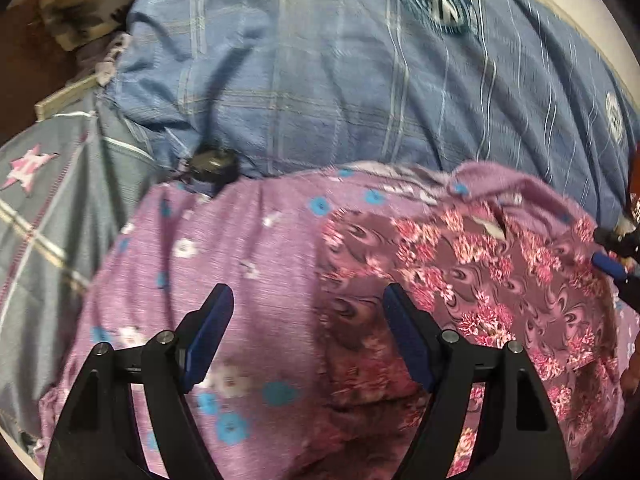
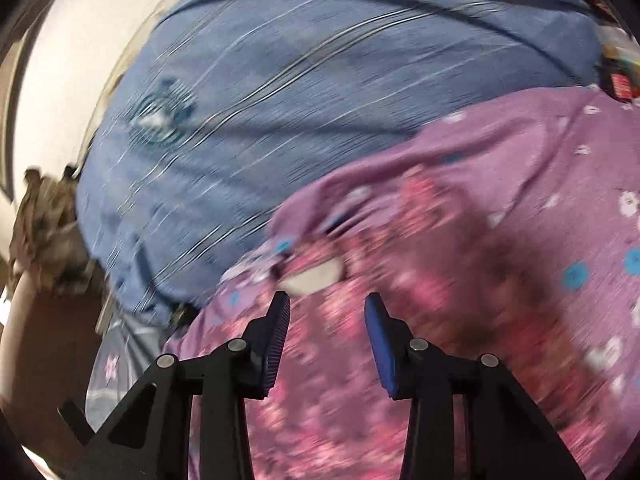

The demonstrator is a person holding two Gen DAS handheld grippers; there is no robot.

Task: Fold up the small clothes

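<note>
I see left gripper [image 1: 308, 300] jaws spread, right gripper [image 2: 327, 306] jaws spread, both empty above maroon pink-flowered garment [image 1: 480, 280] on lilac floral cloth [image 1: 240, 248].

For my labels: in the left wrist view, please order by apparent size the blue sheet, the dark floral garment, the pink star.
1. blue sheet
2. dark floral garment, though it lies nearer the camera
3. pink star

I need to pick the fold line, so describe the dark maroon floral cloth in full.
The dark maroon floral cloth is thin, soft-looking fabric printed with pink flowers and swirls. It lies crumpled, not yet folded, on top of the lilac flowered cloth, with a pale label near its far edge. Neither open gripper holds it.
</note>
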